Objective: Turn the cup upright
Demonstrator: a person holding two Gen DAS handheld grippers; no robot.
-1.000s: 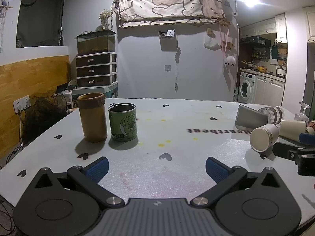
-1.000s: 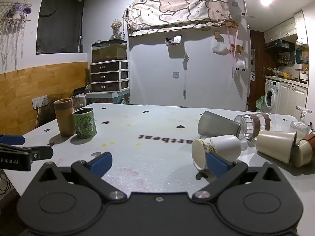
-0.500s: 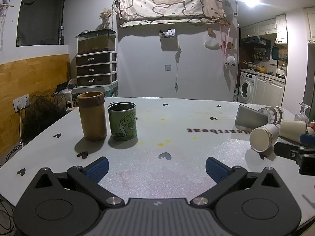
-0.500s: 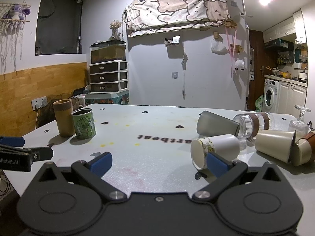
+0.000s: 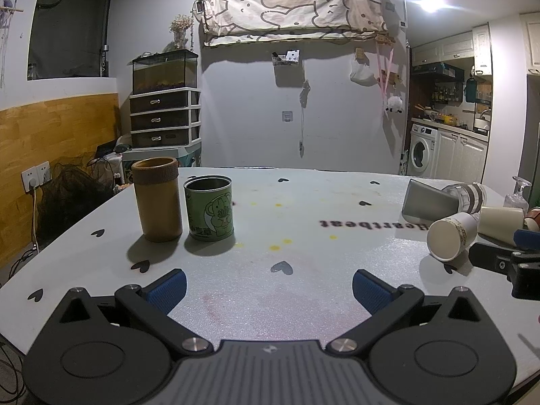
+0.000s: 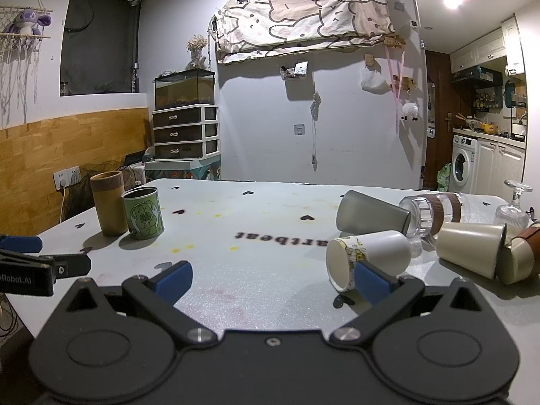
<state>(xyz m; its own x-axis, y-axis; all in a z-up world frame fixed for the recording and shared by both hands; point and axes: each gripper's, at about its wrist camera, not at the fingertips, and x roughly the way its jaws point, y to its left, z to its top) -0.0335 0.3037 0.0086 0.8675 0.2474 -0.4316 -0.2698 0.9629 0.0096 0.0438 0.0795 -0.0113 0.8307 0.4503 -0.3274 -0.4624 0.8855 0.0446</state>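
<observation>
A white paper cup (image 6: 368,256) lies on its side on the grey table (image 6: 256,222), mouth toward me; it also shows in the left wrist view (image 5: 450,238). My right gripper (image 6: 271,278) is open and empty, its right fingertip just in front of that cup. My left gripper (image 5: 268,290) is open and empty over the table's front middle. A brown cup (image 5: 157,199) and a green tin (image 5: 210,212) stand upright at the left.
More cups lie on their sides at the right: a grey tumbler (image 6: 371,212), a clear glass with a brown band (image 6: 438,209), a cream cup (image 6: 470,249) and a brown-banded cup (image 6: 521,253). An upturned wine glass (image 6: 513,209) stands behind them.
The right gripper has edged slightly forward toward the white paper cup. The left gripper has barely moved.
</observation>
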